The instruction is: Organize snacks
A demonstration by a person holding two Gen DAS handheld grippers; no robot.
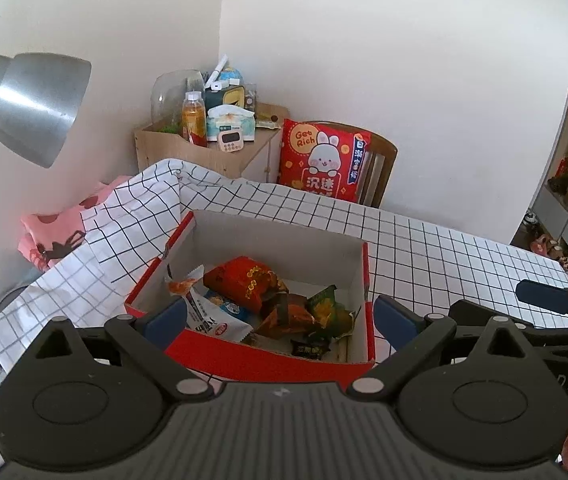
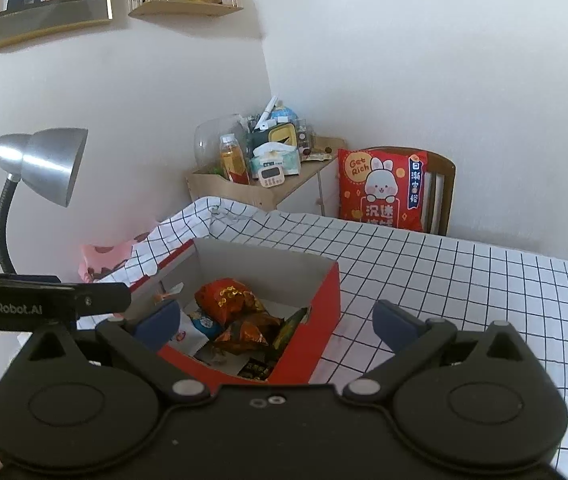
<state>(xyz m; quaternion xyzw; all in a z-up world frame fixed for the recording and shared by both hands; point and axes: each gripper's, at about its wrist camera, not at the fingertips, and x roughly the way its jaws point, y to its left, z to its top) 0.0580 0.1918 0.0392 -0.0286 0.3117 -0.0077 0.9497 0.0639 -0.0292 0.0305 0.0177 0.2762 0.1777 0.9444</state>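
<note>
Snacks (image 1: 259, 300) sit heaped inside the red box (image 1: 267, 360), left tongs (image 1: 279, 316) and right tongs (image 2: 275, 320) both spread empty, so check toward three o'clock for strays.

Checked table (image 1: 444, 240) (red box (image 1: 267, 356) atop)

Box (image 1: 267, 360): red outside, white inside, open-topped, upright on the table (image 1: 444, 248).
Snacks (image 1: 251, 280): mixed packets heaped inside.
</note>
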